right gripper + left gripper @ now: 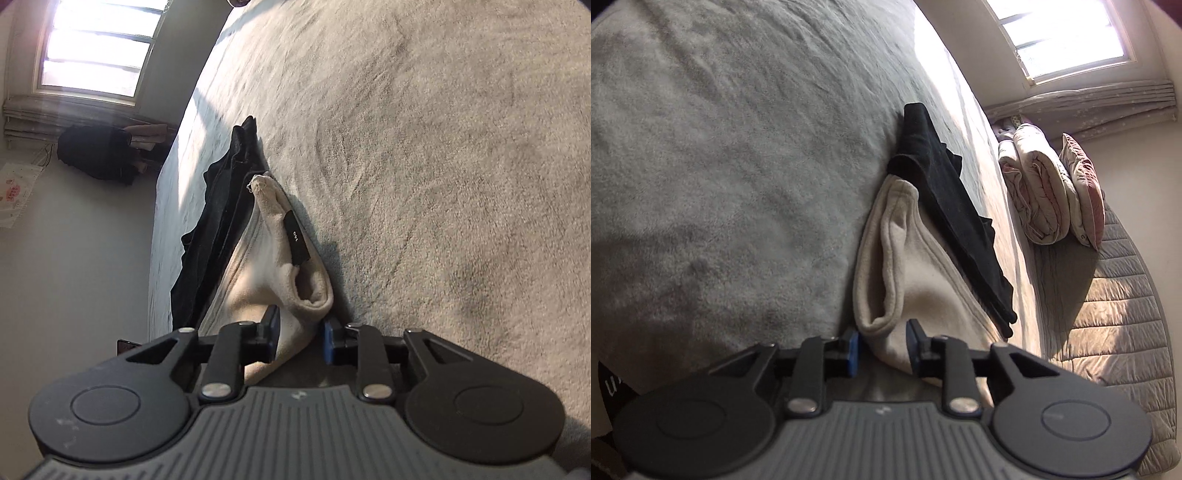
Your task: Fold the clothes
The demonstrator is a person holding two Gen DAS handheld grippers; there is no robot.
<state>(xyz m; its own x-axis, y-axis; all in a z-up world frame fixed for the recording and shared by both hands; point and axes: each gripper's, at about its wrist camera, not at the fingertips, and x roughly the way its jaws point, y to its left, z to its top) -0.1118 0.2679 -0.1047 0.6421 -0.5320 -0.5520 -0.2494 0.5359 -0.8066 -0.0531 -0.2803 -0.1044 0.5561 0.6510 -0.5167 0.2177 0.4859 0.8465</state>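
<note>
Nearest the left wrist camera, the left gripper [882,345] has its jaws apart, with a fold of the cream fleece garment [897,266] lying between the blue pads; the cloth seems to sit loose there rather than pinched, though the close view makes that hard to be sure of. The right gripper [301,332] likewise has its jaws apart around the rolled edge of the same cream fleece garment [273,266], the cloth between the pads without being squeezed.

The garment lies on the grey blanket [720,166] that covers the bed, bunched into soft folds. A black label [297,240] with small white print is sewn on it, seen from the right wrist camera. Just beyond it, touching its far edge, lies a black garment [945,206], folded long and narrow [214,229].

Farther off in the left view, a rolled quilt [1038,188] and a pink-edged pillow [1084,192] rest on a grey quilted mattress cover [1119,321]. A bright window [1067,33] stands behind, with a gathered curtain [1108,107] under it. In the right view, dark clothing [98,155] hangs by the window [96,48].
</note>
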